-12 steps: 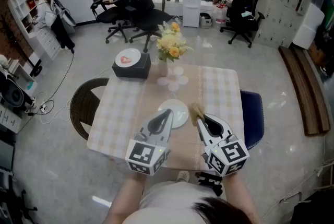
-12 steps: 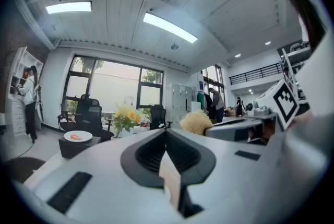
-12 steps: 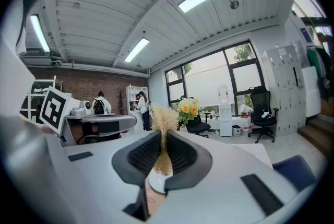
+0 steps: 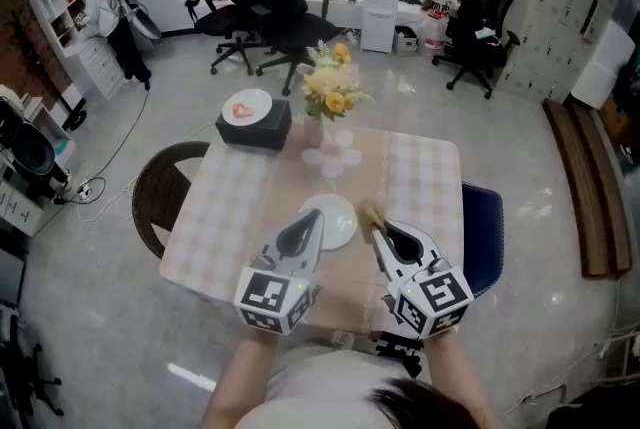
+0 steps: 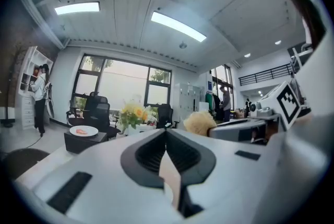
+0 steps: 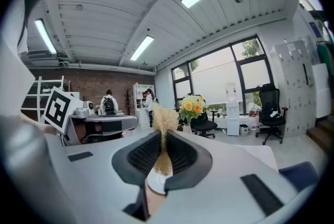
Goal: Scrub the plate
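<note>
A white plate (image 4: pixel 338 219) lies on the beige runner of the checked table (image 4: pixel 225 217). My left gripper (image 4: pixel 314 218) hovers level over the plate's left edge, its jaws shut with only a thin slit in which runner and plate show. My right gripper (image 4: pixel 379 230) sits just right of the plate, shut on a scrub brush (image 4: pixel 374 214) whose tan bristles stick out past its tips. The bristle tuft (image 6: pixel 164 118) rises between the jaws in the right gripper view. In the left gripper view the brush (image 5: pixel 199 122) and the right gripper (image 5: pixel 242 128) show at the right.
A vase of yellow flowers (image 4: pixel 330 92) stands at the table's far middle, with a black box (image 4: pixel 252 129) carrying a small plate to its left. A round chair (image 4: pixel 165 192) stands left of the table, a blue one (image 4: pixel 482 232) right. Office chairs and a person stand farther off.
Both grippers hold nearly the same place over the plate. Only the head camera has shifted a little.
</note>
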Tool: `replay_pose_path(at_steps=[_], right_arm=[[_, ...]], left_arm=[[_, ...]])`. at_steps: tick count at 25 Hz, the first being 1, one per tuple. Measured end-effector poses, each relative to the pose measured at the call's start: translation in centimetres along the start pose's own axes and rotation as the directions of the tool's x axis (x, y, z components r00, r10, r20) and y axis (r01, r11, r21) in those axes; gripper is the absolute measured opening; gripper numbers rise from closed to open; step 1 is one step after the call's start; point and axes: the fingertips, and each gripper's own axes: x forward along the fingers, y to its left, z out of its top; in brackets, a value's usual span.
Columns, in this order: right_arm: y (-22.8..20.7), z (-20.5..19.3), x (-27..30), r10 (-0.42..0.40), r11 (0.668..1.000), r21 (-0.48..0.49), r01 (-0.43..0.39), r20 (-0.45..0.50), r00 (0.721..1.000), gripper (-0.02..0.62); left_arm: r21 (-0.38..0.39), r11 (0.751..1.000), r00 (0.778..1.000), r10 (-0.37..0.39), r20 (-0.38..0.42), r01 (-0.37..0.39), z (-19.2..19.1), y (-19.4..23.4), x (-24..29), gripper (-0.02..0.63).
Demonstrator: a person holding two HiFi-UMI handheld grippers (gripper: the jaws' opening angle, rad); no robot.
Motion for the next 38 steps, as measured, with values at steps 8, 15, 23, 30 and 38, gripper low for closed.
replay_pose_path(at_steps=[8,15,23,30,38], right_arm=[[0.1,-1.1,1.7,0.042,0.999,-0.016,-0.043,-0.035,0.998,0.04],[-1.3,-3.4,3.3,0.019,1.0,0.017,-0.018,-0.102,0.995,0.04],[-2.8,-6.3,5.8,0.002,1.0,0.03,0.005,-0.214,0.977,0.04],[-3.7,-9.7,8.1,-0.002,0.999,0.051,0.02,-0.328,0.945,0.04],[-3.4,-14.3,11.4,0.028,0.996,0.093,0.016,-0.458,0.888,0.04]], left_arm=[[-0.032,0.999,0.997,0.018,-0.07,-0.02,-2.3,1.2,-0.2,0.011],[-0.059,0.998,0.99,-0.01,-0.139,0.002,-4.8,2.5,0.7,0.011],[-0.1,0.995,0.968,-0.02,-0.251,-0.005,-8.6,5.0,1.6,0.011],[-0.204,0.977,0.929,-0.025,-0.369,-0.055,-13.1,7.0,2.1,0.011],[-0.379,0.911,0.827,-0.083,-0.555,-0.163,-19.4,8.3,2.1,0.011]])
